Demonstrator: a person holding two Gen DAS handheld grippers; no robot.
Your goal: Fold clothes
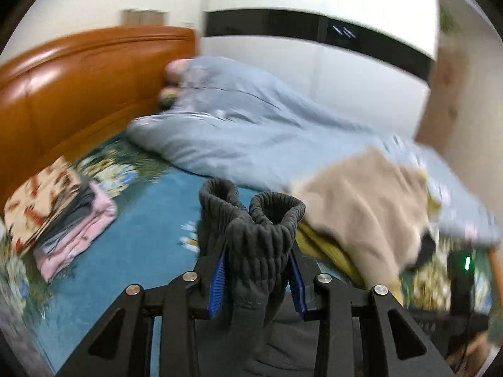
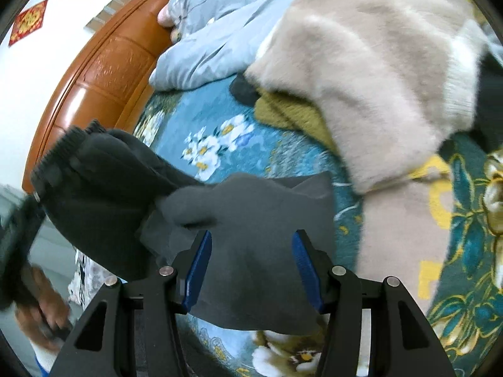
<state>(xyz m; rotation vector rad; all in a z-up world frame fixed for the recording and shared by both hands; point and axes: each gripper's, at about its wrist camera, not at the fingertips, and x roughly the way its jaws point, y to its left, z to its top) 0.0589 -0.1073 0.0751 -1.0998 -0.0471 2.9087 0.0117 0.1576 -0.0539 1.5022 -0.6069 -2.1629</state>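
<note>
Left gripper (image 1: pixel 257 270): fingers (image 1: pixel 217 286) closed on two bunched ribbed cuffs of dark grey sweatpants (image 1: pixel 251 235), cuffs sticking up past fingertips.

Right gripper (image 2: pixel 251 267): fingers (image 2: pixel 198 270) spread wide; grey cloth lies between them, grip not confirmed.

Judgement: thick soft knit, light, limp, not slippery; will sag between grips. Best hold at ribbed cuffs and waistband.

Beyond fingertips: beige sweater (image 2: pixel 377 62) on bed (image 2: pixel 201 119).

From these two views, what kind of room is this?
Most likely a bedroom: a wooden headboard, a light blue quilt on a floral bedsheet, and a stack of folded clothes.
</note>
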